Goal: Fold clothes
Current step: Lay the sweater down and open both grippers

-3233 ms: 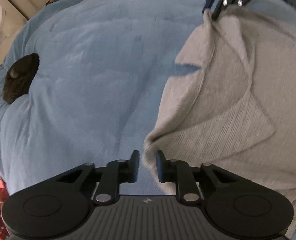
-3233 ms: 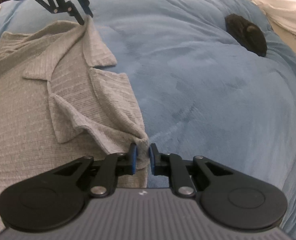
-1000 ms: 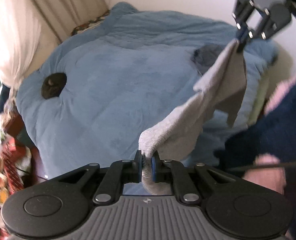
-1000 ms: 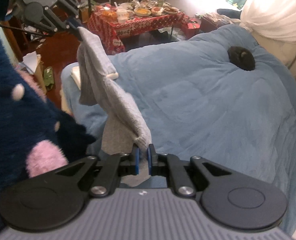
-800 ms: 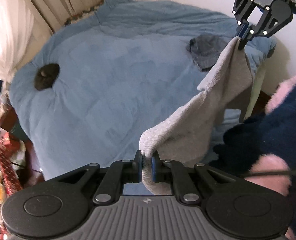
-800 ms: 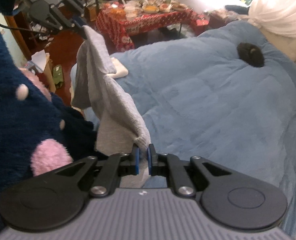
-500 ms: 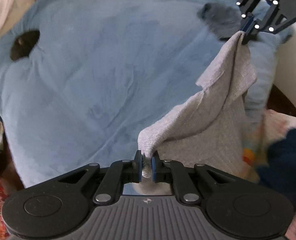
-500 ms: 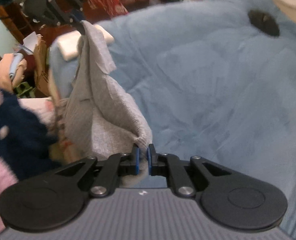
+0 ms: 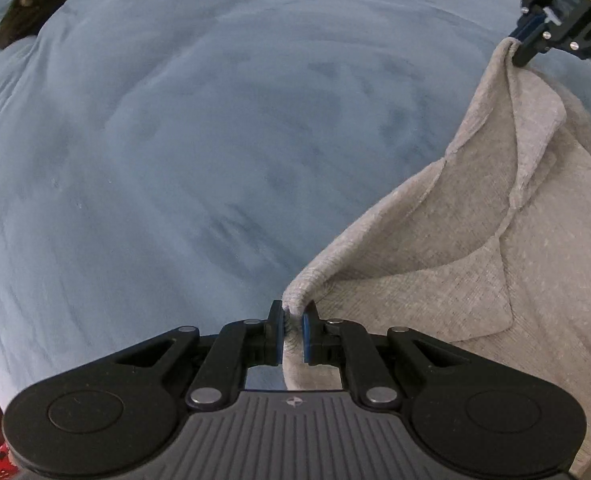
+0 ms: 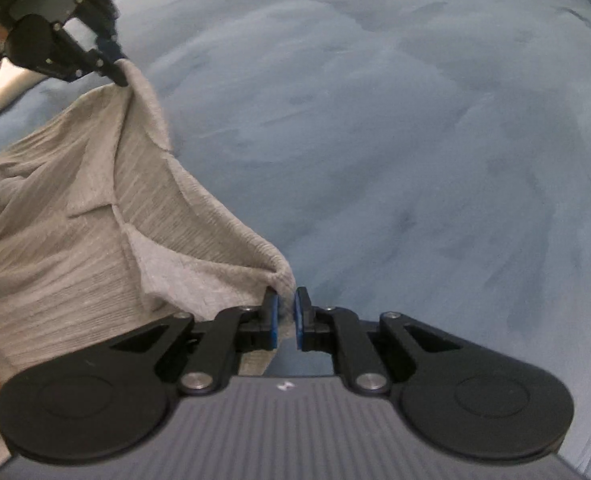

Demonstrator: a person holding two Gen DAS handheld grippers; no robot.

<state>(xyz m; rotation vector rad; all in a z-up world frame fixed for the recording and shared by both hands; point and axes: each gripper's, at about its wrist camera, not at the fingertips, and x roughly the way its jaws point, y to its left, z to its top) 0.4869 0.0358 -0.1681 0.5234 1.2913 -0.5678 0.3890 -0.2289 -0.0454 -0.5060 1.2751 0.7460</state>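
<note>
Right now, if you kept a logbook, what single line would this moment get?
left gripper: shut on grey garment corner | right gripper: shut on another corner | garment: stretched between them over blue bedcover

Soft, even, dim light; strong fisheye bending at edges; right wrist view slightly motion-blurred.

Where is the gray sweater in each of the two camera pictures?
Left wrist view: the gray sweater fills the right side, pinched by the left hand-held gripper at the bottom.
Right wrist view: the gray sweater fills the left side.
Shared landmark: the blue blanket beneath, also here.
</note>
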